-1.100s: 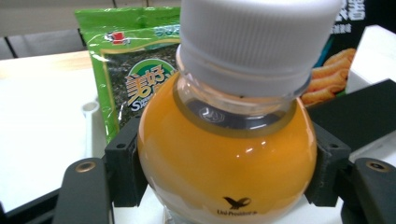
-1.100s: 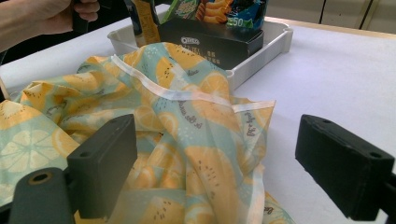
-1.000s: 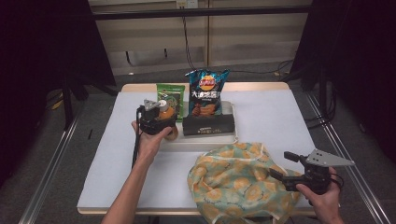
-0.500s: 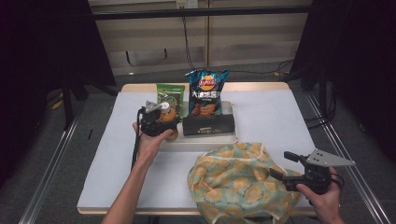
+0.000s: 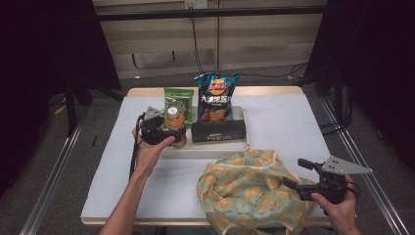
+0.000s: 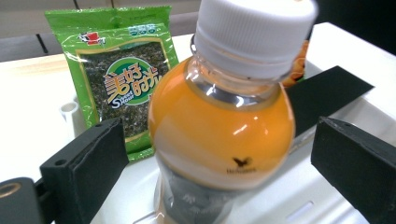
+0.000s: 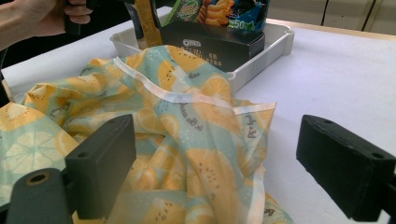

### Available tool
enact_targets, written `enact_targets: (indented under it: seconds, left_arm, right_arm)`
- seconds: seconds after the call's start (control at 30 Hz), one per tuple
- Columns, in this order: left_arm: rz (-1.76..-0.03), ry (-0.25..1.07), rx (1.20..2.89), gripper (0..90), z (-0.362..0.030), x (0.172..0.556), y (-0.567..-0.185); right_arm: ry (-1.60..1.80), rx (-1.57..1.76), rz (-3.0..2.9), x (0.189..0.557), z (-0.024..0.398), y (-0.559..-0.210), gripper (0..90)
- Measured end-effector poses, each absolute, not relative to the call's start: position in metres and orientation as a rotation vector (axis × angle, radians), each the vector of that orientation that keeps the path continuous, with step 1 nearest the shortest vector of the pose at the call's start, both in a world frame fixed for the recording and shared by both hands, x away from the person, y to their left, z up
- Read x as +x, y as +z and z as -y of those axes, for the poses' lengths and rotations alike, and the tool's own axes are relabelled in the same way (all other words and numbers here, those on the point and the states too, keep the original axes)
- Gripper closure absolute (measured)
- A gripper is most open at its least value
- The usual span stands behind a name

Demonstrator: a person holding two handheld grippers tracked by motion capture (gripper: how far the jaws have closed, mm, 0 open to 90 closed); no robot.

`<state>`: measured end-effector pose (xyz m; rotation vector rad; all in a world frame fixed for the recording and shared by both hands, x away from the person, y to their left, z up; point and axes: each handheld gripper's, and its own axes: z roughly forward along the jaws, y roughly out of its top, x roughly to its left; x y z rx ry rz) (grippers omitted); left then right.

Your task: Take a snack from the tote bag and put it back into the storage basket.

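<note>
Presumably mid-step of packing snacks: left gripper (image 5: 172, 128) at the orange bottle (image 5: 174, 121), upright at the left end of the white tray (image 5: 205, 148). Jaws just opening, wide, flanking the bottle's shoulder, pads clear of it. Next move, by judgement: closing squarely below the cap before lifting. Right gripper (image 5: 293, 176) wide apart, empty, at the right edge of the fruit-print bag (image 5: 244, 193), near side.
</note>
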<state>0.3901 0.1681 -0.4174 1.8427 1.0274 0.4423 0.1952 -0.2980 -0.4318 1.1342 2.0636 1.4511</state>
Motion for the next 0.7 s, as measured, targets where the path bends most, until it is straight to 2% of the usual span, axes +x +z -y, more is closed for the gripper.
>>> enact_targets:
  seconds: [0.37, 0.7]
  left_arm:
    - [-0.917, 0.415, 1.811, 2.6, -0.186, 0.365, -0.401]
    - [-0.824, 0.397, 1.847, 3.0, -0.196, 0.331, -0.398]
  right_arm:
    - [1.477, 1.143, -2.041, 0.195, 0.299, -0.43, 5.2]
    - [1.506, 1.12, -2.046, 0.196, 0.299, -0.43, 2.6]
